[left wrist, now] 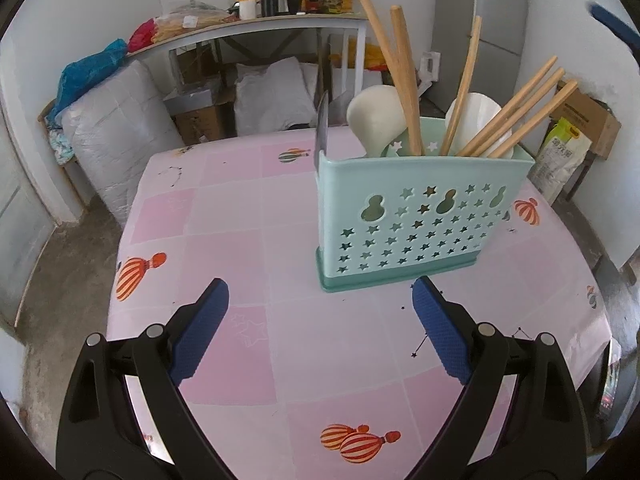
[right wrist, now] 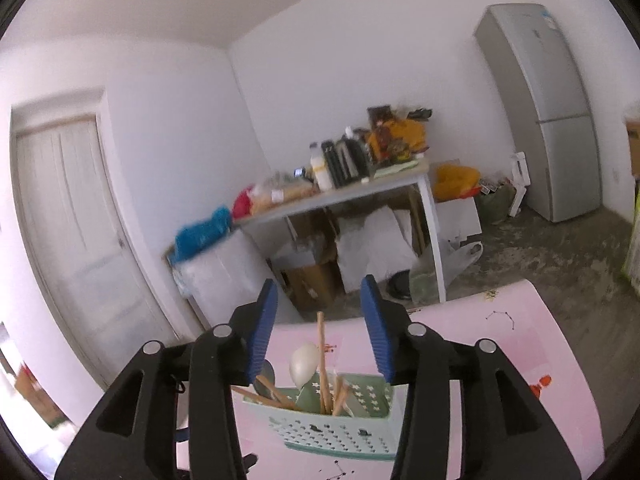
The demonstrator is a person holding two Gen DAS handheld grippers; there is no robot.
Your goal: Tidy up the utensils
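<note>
A mint-green utensil holder [left wrist: 416, 216] with star cut-outs stands on the pink tablecloth [left wrist: 240, 220]. It holds several wooden sticks [left wrist: 520, 112], two wooden handles [left wrist: 404, 80] and white spoons [left wrist: 372, 120]. A knife blade [left wrist: 322, 128] rises at its left end. My left gripper [left wrist: 320, 284] is open and wide, low over the cloth just in front of the holder, with nothing between its fingers. In the right wrist view my right gripper [right wrist: 320, 282] hovers open above the holder [right wrist: 340, 428]. A wooden stick [right wrist: 321, 344] and a white spoon [right wrist: 304, 362] stand below it, untouched by the pads.
Past the table's far edge are a cluttered side table [left wrist: 280, 20] with bottles, stuffed white bags [left wrist: 116, 140] and cardboard boxes. A grey fridge [right wrist: 552, 120] stands at the right wall and a white door [right wrist: 80, 220] at the left.
</note>
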